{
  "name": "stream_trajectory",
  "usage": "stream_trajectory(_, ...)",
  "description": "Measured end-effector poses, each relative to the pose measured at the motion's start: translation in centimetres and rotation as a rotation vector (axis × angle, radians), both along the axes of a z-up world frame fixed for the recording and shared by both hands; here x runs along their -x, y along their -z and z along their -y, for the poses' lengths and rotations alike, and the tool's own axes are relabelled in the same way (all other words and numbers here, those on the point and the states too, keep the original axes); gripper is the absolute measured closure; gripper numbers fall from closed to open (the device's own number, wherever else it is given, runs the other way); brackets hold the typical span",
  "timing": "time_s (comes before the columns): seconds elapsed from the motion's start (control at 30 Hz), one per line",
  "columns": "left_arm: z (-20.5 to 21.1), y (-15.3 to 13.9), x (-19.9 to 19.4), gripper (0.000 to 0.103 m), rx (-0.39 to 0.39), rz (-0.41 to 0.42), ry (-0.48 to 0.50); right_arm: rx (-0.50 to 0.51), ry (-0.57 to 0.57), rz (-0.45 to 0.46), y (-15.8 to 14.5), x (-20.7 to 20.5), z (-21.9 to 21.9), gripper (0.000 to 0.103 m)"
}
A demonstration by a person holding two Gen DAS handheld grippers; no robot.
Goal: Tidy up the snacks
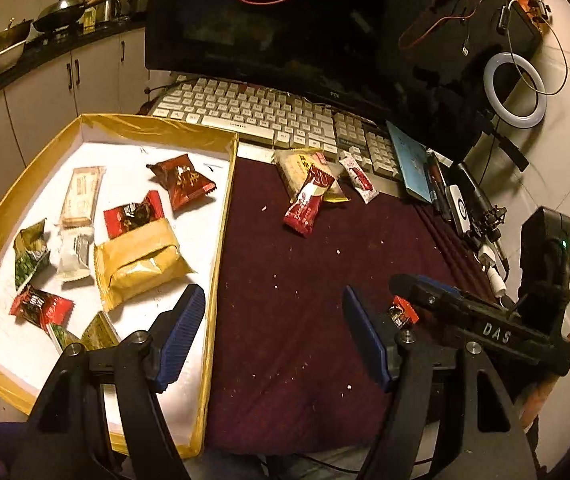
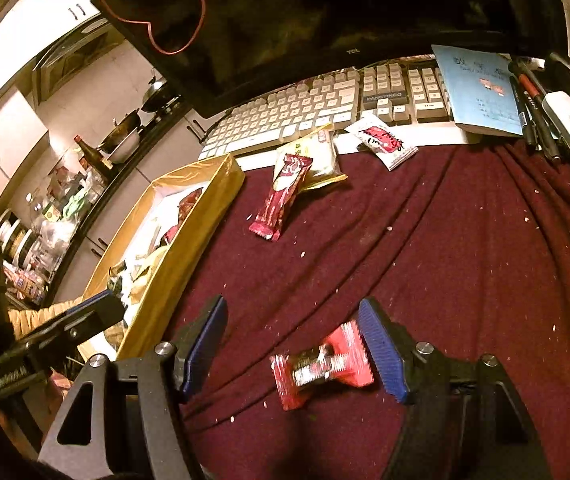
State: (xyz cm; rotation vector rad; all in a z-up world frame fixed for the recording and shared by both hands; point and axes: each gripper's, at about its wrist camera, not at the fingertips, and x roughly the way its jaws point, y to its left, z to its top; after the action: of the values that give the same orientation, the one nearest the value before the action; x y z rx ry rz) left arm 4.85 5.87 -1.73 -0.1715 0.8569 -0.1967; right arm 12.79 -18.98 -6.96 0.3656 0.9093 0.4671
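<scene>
Most snacks already in gold box point(image 1: 221, 200). Four left on cloth-covered counter point(image 2: 445, 240): red candy point(image 2: 321, 364), red bar point(image 2: 281, 196), yellow pack point(image 2: 321, 156), white sachet point(image 2: 383, 140). Right hand-held gripper point(image 2: 293, 352) wide open around red candy, not gripping; left hand-held gripper point(image 1: 273, 336) wide open, empty.

Gold-rimmed tray point(image 1: 157, 126), white floor, holds about ten wrapped snacks. On maroon cloth: long red bar point(image 2: 281, 196) leaning on yellow packet point(image 2: 321, 156), white sachet point(image 2: 385, 142) beside; small red candy point(image 2: 321, 364) apart.
</scene>
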Motion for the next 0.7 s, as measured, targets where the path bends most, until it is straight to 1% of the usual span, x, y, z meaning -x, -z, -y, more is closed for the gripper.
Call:
stream_trajectory(0.2,0.0,0.8,-0.4,0.032,0.003,-0.026,0.008,0.007,0.024,0.015,-0.5,-0.3,0.1,0.033)
stream_trajectory(0.3,0.1,0.7,-0.5,0.032,-0.004,-0.017,0.016,-0.004,0.022,0.012,-0.3,-0.4,0.1,0.032)
stream_trajectory(0.4,0.2,0.8,-0.8,0.032,-0.006,-0.021,0.015,0.01,0.018,0.002,-0.1,-0.8,-0.1,0.032)
stream_trajectory(0.5,0.5,0.9,-0.9,0.032,-0.004,-0.019,0.024,0.01,0.014,0.024,-0.5,-0.8,-0.1,0.032)
stream_trajectory(0.6,0.7,1.0,-1.1,0.032,-0.012,-0.031,0.024,0.039,0.006,0.025,-0.6,-1.1,-0.3,0.033)
stream_trajectory(0.7,0.7,0.7,-1.0,0.032,-0.01,-0.008,0.027,0.054,0.011,0.033,-1.1,-1.4,-0.2,0.034)
